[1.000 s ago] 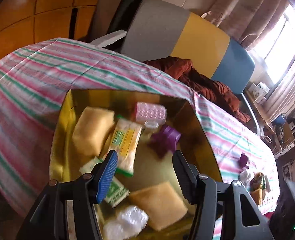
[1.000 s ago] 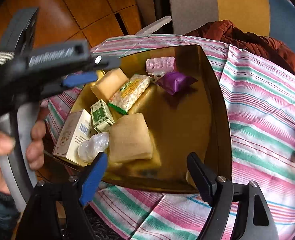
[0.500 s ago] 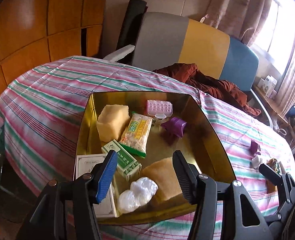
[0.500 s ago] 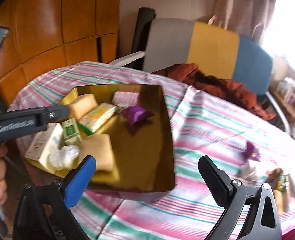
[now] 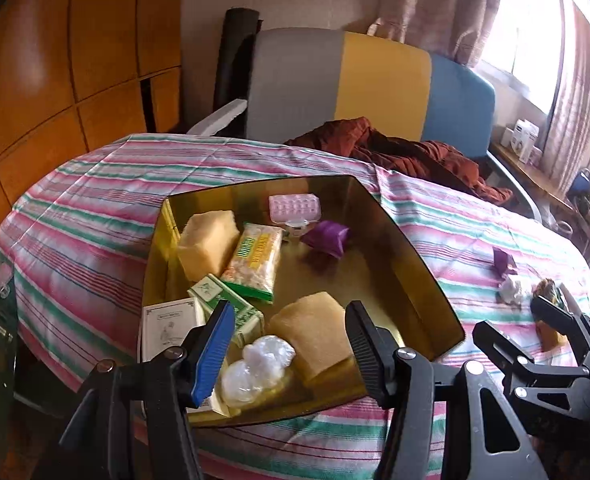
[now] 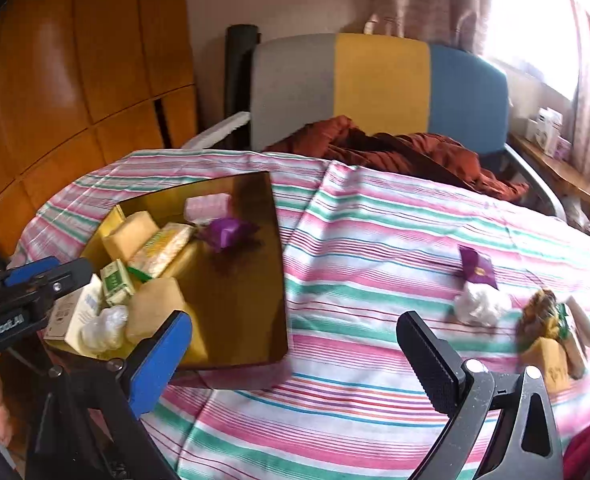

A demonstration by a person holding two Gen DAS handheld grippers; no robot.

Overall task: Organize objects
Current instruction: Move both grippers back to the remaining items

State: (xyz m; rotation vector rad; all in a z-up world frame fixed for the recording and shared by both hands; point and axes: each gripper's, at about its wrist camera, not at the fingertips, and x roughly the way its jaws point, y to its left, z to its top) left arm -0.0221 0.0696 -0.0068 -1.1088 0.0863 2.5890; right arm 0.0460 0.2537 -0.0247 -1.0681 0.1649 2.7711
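Left gripper [image 5: 287, 340] agape above gold tray [image 5: 411, 264]; right gripper [image 6: 295, 354] agape, beside tray.

The left gripper [image 5: 287, 344] is hovering at the bottom of the frame, jaws apart and gripping nothing, over a gold tray [image 5: 411, 264] sitting mid-frame on a striped tablecloth [image 5: 95, 208]. Yellow sponges [image 5: 207, 244], a snack packet [image 5: 255, 260] and a purple wrapper [image 5: 327, 236] are lying inside.

On the body of my left claw [image 6: 27, 280] I can just read pale lettering, "GenRobot.AI", partly cut off; print on the packets in the tray is too small.
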